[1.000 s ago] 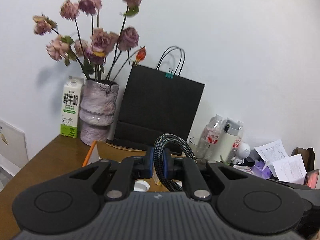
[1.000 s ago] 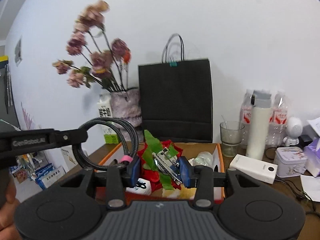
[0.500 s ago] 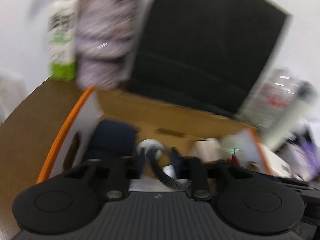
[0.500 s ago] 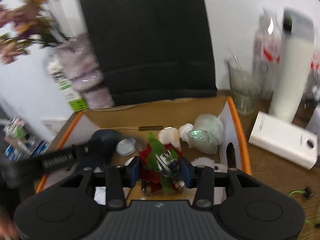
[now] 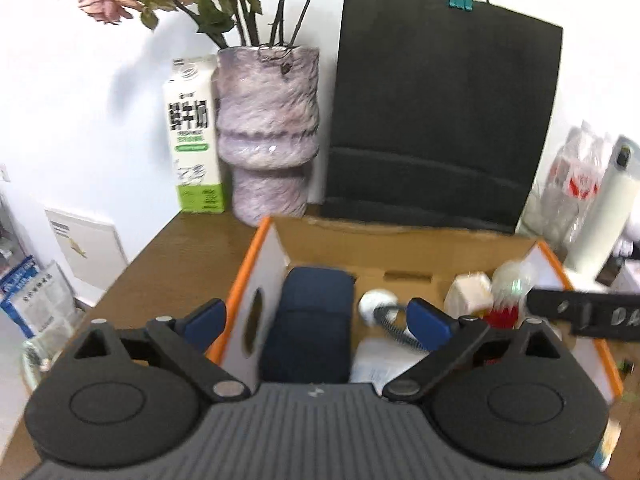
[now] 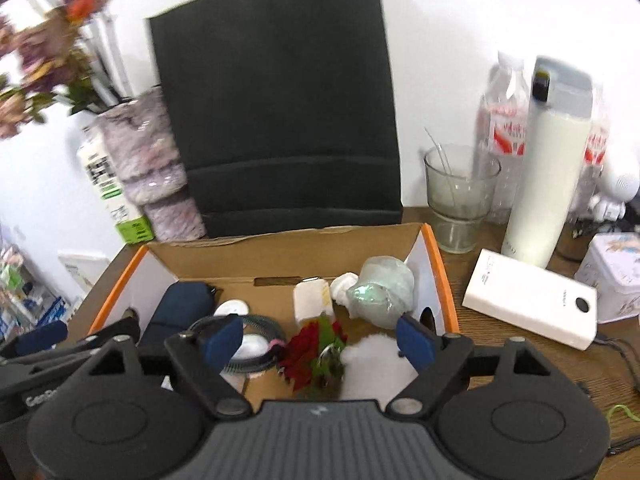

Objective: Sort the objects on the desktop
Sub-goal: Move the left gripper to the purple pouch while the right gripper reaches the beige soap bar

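1. Left gripper (image 5: 316, 314) and right gripper (image 6: 318, 338) jaws are opening, gripping nothing.
2. The braided cable (image 6: 256, 334), lower centre in the cardboard box (image 6: 434, 256), looks light and floppy; its coil is best pinched.
3. The red-green ornament (image 6: 316, 354) beside it seems crushable.

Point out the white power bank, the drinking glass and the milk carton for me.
white power bank (image 6: 530, 305), right wrist view, middle of its top face.
drinking glass (image 6: 460, 196), right wrist view, its front wall.
milk carton (image 5: 192, 140), left wrist view, its printed front panel.
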Action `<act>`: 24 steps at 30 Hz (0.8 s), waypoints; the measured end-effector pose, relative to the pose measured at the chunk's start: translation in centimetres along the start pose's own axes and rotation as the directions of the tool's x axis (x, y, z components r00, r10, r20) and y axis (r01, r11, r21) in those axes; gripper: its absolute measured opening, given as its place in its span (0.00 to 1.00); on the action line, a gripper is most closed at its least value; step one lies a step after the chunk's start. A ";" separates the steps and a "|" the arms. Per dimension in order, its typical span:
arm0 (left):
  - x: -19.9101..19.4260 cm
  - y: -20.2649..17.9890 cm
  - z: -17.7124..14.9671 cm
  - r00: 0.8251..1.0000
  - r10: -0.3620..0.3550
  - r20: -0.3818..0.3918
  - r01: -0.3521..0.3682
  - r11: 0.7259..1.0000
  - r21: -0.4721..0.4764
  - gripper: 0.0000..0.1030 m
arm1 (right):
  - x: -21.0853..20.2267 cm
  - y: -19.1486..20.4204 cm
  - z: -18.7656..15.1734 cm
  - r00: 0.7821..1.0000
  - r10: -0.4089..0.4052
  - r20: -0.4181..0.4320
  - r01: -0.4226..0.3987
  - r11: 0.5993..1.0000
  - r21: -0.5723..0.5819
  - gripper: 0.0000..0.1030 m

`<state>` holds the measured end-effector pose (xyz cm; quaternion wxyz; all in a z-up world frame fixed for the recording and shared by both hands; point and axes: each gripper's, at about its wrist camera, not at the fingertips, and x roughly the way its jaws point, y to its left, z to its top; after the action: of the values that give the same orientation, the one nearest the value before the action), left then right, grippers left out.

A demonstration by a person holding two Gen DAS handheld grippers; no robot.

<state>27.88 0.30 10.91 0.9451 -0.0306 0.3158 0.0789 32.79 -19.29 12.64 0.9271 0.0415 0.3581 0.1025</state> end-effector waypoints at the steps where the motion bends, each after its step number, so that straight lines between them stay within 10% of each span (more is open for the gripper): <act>1: -0.7 0.2 -0.4 1.000 0.001 -0.001 -0.001 1.000 0.010 0.96 | -0.9 0.3 -0.4 1.000 -0.005 0.016 0.005 1.000 -0.009 0.82; 11: -11.6 2.5 -8.8 0.995 -0.086 0.052 0.084 0.996 0.036 1.00 | -11.8 2.3 -11.0 0.986 -0.017 0.167 0.034 0.995 -0.096 0.87; 24: -21.0 3.5 -22.3 0.983 -0.155 0.100 0.145 0.985 0.097 1.00 | -20.3 0.9 -27.6 0.987 0.056 0.152 -0.040 0.994 -0.104 0.87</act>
<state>-2.49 -1.34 5.71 0.9642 -0.0076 0.2648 -0.0054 -0.55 -22.82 5.64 0.9503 0.0114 0.2785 0.1390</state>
